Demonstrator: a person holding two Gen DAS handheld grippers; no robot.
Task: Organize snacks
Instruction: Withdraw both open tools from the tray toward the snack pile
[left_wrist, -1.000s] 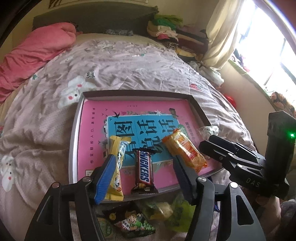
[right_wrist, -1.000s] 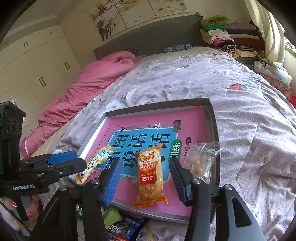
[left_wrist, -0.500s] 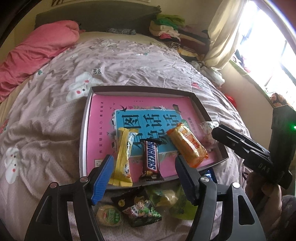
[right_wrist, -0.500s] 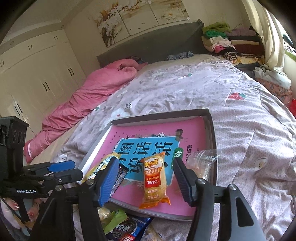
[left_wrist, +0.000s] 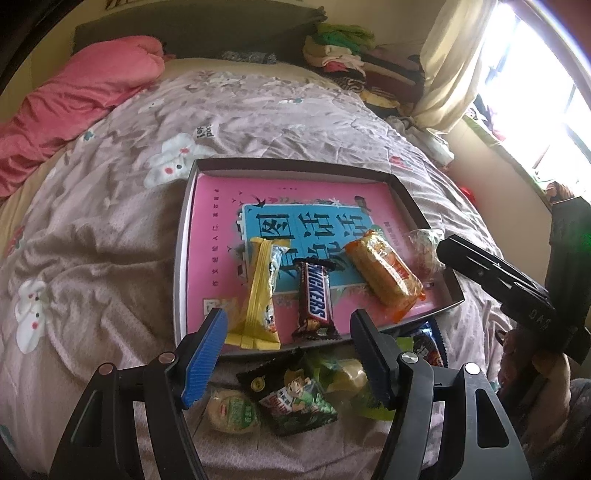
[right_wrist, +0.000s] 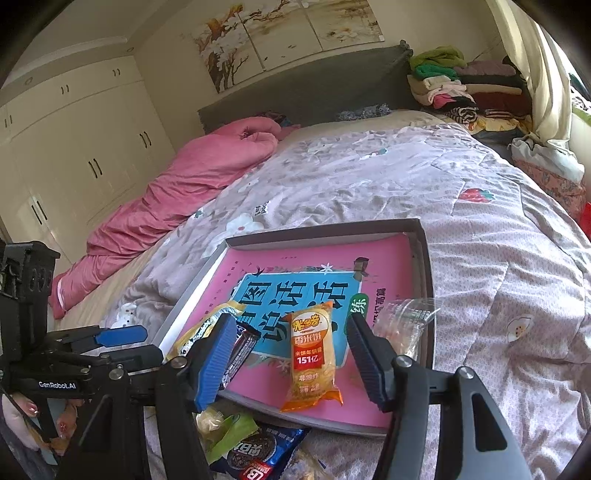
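A shallow grey box (left_wrist: 181, 236) (right_wrist: 424, 266) with a pink and blue book cover inside lies on the bed. In it lie a yellow packet (left_wrist: 260, 295), a Snickers bar (left_wrist: 314, 299), an orange rice-cracker packet (left_wrist: 384, 273) (right_wrist: 313, 358) and a clear wrapper (left_wrist: 424, 247) (right_wrist: 402, 321). Loose snacks lie on the quilt in front of the box: a dark green packet (left_wrist: 291, 398), a round green one (left_wrist: 232, 410), a yellow-green one (left_wrist: 347, 376) and a blue Oreo packet (right_wrist: 255, 450). My left gripper (left_wrist: 288, 354) is open and empty above these. My right gripper (right_wrist: 291, 358) is open and empty around the orange packet.
The bed has a flowered quilt (left_wrist: 110, 229) and a pink duvet (right_wrist: 192, 177) at the far left. Folded clothes (right_wrist: 454, 85) are stacked at the headboard. White wardrobes (right_wrist: 74, 147) stand at the left, a curtained window (left_wrist: 517, 74) at the right.
Both grippers have pulled back toward me from the box, so the loose snacks in front of it show more fully. The snacks in the box have not moved.
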